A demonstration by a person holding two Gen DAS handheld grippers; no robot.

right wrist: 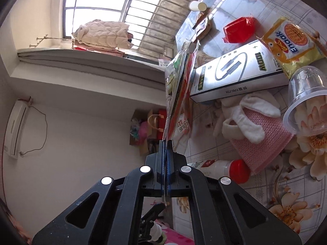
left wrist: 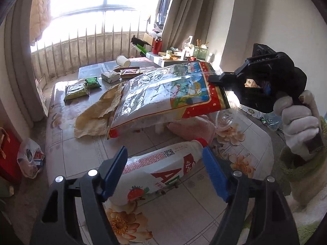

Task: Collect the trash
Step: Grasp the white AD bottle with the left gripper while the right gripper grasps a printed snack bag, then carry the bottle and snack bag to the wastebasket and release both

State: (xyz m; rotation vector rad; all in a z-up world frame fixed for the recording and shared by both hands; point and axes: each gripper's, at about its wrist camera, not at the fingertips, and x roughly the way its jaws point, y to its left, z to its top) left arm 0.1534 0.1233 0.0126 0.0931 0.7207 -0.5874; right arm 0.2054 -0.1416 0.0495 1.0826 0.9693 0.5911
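My right gripper is shut on the edge of a large clear plastic bag with red and blue print and holds it above the floral table. The right gripper also shows in the left wrist view. The bag shows edge-on in the right wrist view. My left gripper is open around a white yogurt bottle with a red cap, lying on the table; the bottle also shows in the right wrist view. Whether the pads touch it I cannot tell.
On the table lie a brown paper bag, green packets, a paper cup, a pink cloth, a clear cup, a white box, a noodle packet and a red wrapper. A plastic bag sits on the floor left.
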